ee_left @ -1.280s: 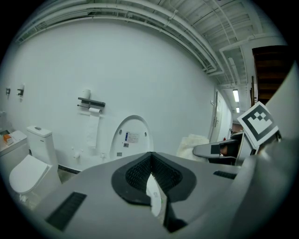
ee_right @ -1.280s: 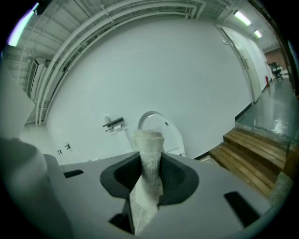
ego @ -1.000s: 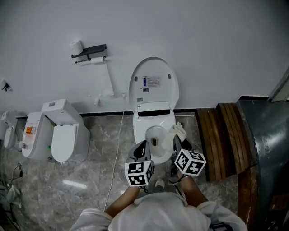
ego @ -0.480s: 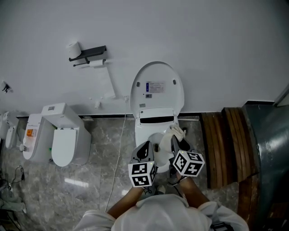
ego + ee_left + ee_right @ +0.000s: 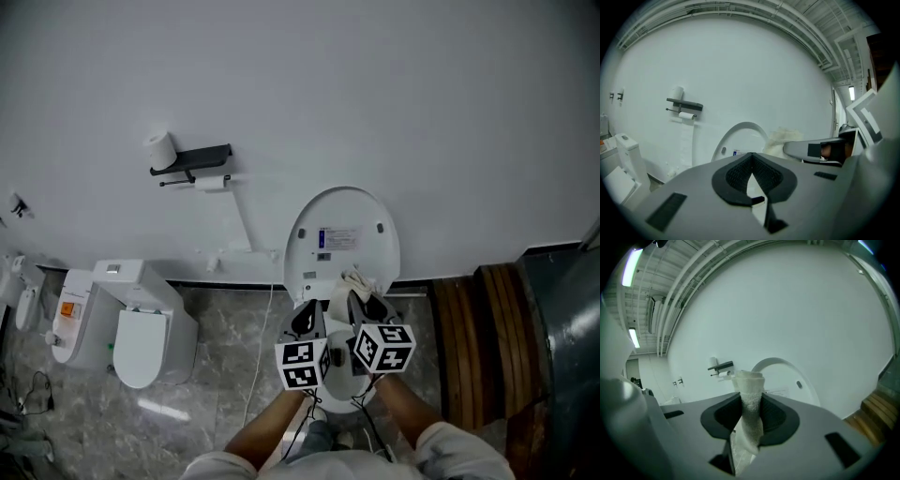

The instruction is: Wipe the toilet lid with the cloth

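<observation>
I had the white wall (image 5: 375, 112) ahead, with the toilet lid (image 5: 343, 234) raised upright against it. My right gripper (image 5: 751, 401) was clamped on the cloth (image 5: 749, 385), which stood up before the lid's lower part; I couldn't tell whether it touched. My left gripper (image 5: 751, 159), just beside, had its jaws pressed together on nothing.

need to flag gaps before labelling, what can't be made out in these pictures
Toilet bowl: head view, mostly under left claw and right claw.
Lid label: head view, print too small.
Cloth touching toilet lid or not: no view settles it.
</observation>
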{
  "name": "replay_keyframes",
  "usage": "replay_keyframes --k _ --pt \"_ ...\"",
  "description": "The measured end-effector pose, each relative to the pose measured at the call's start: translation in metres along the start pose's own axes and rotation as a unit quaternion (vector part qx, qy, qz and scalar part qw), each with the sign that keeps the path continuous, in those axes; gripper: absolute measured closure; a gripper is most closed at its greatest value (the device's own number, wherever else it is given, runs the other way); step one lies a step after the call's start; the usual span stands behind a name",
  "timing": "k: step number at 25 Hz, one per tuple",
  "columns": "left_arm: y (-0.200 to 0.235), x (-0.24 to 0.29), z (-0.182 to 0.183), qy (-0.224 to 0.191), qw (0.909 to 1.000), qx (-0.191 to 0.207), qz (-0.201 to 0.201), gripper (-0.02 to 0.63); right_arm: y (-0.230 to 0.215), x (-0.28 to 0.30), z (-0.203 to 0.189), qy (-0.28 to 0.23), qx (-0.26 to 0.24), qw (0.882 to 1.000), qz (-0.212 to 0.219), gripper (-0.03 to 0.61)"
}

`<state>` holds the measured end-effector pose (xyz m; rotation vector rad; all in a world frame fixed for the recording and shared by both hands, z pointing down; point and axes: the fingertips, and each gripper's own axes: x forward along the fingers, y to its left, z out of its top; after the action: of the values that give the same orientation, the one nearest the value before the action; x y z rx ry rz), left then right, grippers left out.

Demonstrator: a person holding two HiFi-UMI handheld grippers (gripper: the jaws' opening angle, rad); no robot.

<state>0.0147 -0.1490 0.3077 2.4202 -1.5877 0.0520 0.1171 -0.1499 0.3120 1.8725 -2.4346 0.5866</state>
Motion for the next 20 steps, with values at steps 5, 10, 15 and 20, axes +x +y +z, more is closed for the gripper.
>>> replay_keyframes --k 5,10,15,20 --pt "0.038 0.065 0.017 -0.013 0.9999 0.003 0.009 0.601 -0.002 0.072 0.024 -0.017 -0.018 1.0 0.002 0.48" --pt "0.078 0.115 0.013 -0.006 0.9997 0.005 0.023 0.601 -0.016 0.147 0.03 -0.031 -0.023 0.999 0.002 0.48" --pt "0.113 0.138 0.005 -0.005 0.9994 -0.006 0.035 0.601 -0.016 0.213 0.026 -0.042 -0.014 0.998 0.046 0.48" --pt "0.137 0.15 0.005 -0.007 0.999 -0.008 0.043 0.601 -0.018 0.257 0.03 -0.046 -0.033 0.998 0.041 0.48"
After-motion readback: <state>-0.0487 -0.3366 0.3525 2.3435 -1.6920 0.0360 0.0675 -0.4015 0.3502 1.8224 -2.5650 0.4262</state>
